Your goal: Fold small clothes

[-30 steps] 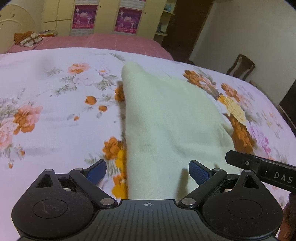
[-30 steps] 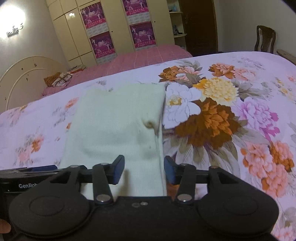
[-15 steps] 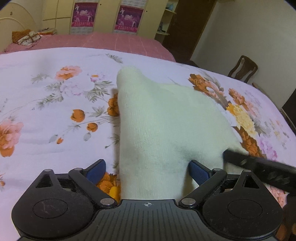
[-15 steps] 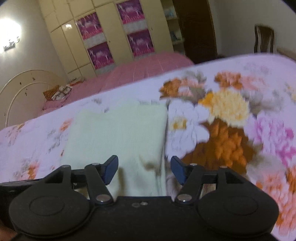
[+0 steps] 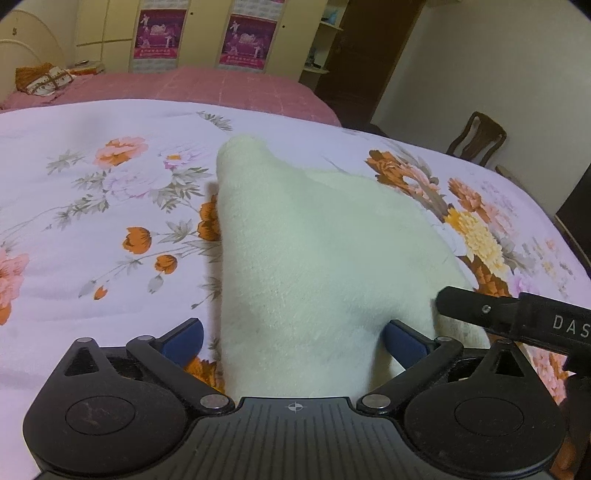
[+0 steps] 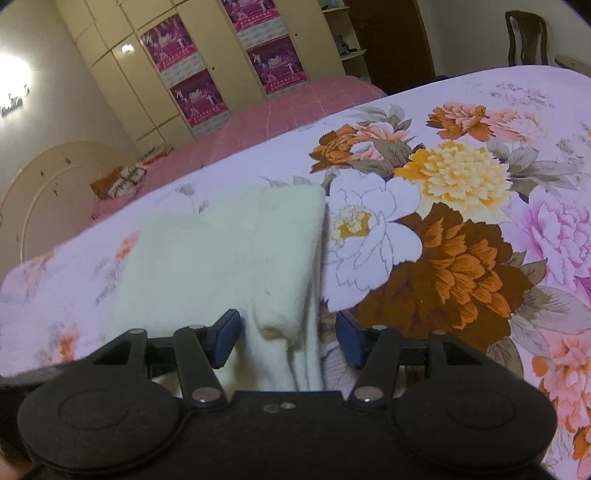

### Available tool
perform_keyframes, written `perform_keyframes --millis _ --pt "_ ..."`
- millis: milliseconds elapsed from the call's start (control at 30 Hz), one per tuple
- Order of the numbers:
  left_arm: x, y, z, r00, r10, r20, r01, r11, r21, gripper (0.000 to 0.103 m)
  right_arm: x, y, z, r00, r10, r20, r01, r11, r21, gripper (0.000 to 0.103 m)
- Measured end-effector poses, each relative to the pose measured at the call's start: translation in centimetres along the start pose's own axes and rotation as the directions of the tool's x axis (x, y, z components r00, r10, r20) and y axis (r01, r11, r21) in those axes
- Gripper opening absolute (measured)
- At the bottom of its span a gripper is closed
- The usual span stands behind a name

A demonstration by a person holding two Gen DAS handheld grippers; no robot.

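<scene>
Bedroom setting: a bed covered by a pale floral sheet [image 5: 92,229] fills both views, with a pink-covered bed [image 5: 207,83], cream wardrobe doors carrying purple posters [image 5: 245,35] and a wooden chair [image 5: 476,138] behind it. Lying flat on the sheet is a folded cream knitted garment [image 5: 314,251], seen in the right wrist view as a roughly rectangular pad [image 6: 229,243] with its right edge along a large white printed flower. Left hand-held gripper [image 5: 293,338]: its jaws stand very wide and are opening at this moment; the near end of the garment lies between them, the blue pads [image 5: 404,341] set to either side of the cloth, the right pad just against its edge and the left pad clear of it, so nothing is clamped. Right hand-held gripper [image 6: 288,338]: its jaws stand about half apart, with the near right corner of the garment, a small rumpled fold, lying between the blue pads [image 6: 225,338]; neither pad presses on the cloth. Part of the right hand-held gripper enters the left wrist view as a black bar [image 5: 517,319] just beside the garment's near right edge.
</scene>
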State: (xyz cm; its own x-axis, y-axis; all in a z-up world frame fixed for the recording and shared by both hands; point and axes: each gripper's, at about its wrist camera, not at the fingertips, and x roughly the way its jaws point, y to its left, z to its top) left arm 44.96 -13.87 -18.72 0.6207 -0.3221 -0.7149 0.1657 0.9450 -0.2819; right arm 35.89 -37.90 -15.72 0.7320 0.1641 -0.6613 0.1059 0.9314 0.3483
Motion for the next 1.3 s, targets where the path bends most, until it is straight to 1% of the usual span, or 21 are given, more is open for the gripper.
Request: perform_keyframes --millis 33,67,167,267,333,367,400,467,567,600,633,667,700,800,900,933,967,1133,1300 --pt "0.2 0.0 0.1 1.000 -0.003 -0.002 0.003 1.000 0.000 0.102 0.2 0.0 0.1 1.000 0.002 -0.001 -0.002 1.000 -0.003 0.066" --pt "0.3 -0.1 0.2 1.000 -0.007 -0.001 0.007 1.000 0.004 0.102 0.5 0.1 0.2 1.000 0.000 -0.008 0.000 1.000 -0.010 0.068" --pt "0.4 0.3 0.4 0.999 -0.034 -0.002 0.034 0.999 -0.014 0.102 1.3 -0.6 0.2 0.999 0.016 -0.036 -0.015 0.999 0.029 0.068" --pt "0.5 0.9 0.6 0.998 -0.064 0.000 0.064 0.997 -0.032 0.102 1.7 -1.4 0.0 0.998 0.043 -0.043 -0.040 0.997 0.066 0.068" --pt "0.6 1.1 0.6 0.997 -0.081 0.002 0.081 0.996 -0.043 0.102 1.8 -1.5 0.0 0.998 0.054 -0.044 -0.051 0.997 0.065 0.067" --pt "0.6 1.2 0.7 0.996 -0.091 0.005 0.091 0.994 -0.053 0.100 1.9 -1.5 0.1 0.997 0.061 -0.047 -0.058 0.996 0.064 0.064" --pt "0.6 1.3 0.6 0.995 -0.104 0.008 0.105 0.993 -0.061 0.093 2.0 -1.5 0.2 0.996 0.078 -0.053 -0.074 0.995 0.068 0.063" --pt "0.6 1.4 0.6 0.992 -0.125 0.012 0.126 0.988 -0.085 0.090 2.6 -1.6 0.3 0.992 0.107 -0.062 -0.101 0.991 0.087 0.061" --pt "0.5 2.1 0.5 0.990 -0.140 0.025 0.142 0.981 -0.131 0.081 3.4 -1.4 0.6 0.990 0.126 -0.057 -0.121 0.990 0.073 0.061" --pt "0.5 2.3 0.5 0.989 -0.144 0.028 0.146 0.979 -0.144 0.076 3.6 -1.2 0.7 0.989 0.131 -0.062 -0.127 0.990 0.066 0.059" --pt "0.4 2.6 0.5 0.988 -0.149 0.032 0.152 0.976 -0.157 0.070 3.7 -1.0 0.8 0.986 0.148 -0.076 -0.144 0.988 0.059 0.046" --pt "0.3 2.9 0.4 0.987 -0.156 0.032 0.159 0.972 -0.170 0.067 3.8 -0.9 0.9 0.982 0.167 -0.086 -0.162 0.985 0.062 0.040" --pt "0.3 3.0 0.5 0.987 -0.160 0.033 0.163 0.971 -0.177 0.063 3.7 -0.8 0.9 0.982 0.170 -0.085 -0.166 0.984 0.057 0.038" --pt "0.4 2.8 0.5 0.987 -0.159 0.031 0.162 0.973 -0.162 0.059 3.6 -0.6 0.8 0.984 0.166 -0.067 -0.162 0.986 0.048 0.034" --pt "-0.2 2.4 0.8 0.987 -0.155 0.049 0.161 0.974 -0.160 0.047 3.4 -0.6 0.7 0.987 0.154 -0.054 -0.151 0.986 0.066 0.032" --pt "-0.5 2.3 0.8 0.986 -0.155 0.056 0.162 0.975 -0.154 0.046 3.0 -0.3 0.8 0.987 0.155 -0.043 -0.152 0.986 0.069 0.031" --pt "-0.9 2.3 0.9 0.986 -0.157 0.061 0.164 0.975 -0.149 0.045 2.4 0.1 0.9 0.986 0.165 -0.027 -0.163 0.984 0.065 0.031" --pt "-3.7 3.2 1.7 0.982 -0.162 0.093 0.174 0.974 -0.143 0.044 0.5 2.2 1.9 0.980 0.199 -0.003 -0.199 0.979 0.033 0.030" --pt "-8.2 6.5 2.6 0.984 -0.114 0.135 0.133 0.982 -0.134 0.044 -0.3 6.1 2.2 0.966 0.260 0.004 -0.260 0.965 0.024 0.030"
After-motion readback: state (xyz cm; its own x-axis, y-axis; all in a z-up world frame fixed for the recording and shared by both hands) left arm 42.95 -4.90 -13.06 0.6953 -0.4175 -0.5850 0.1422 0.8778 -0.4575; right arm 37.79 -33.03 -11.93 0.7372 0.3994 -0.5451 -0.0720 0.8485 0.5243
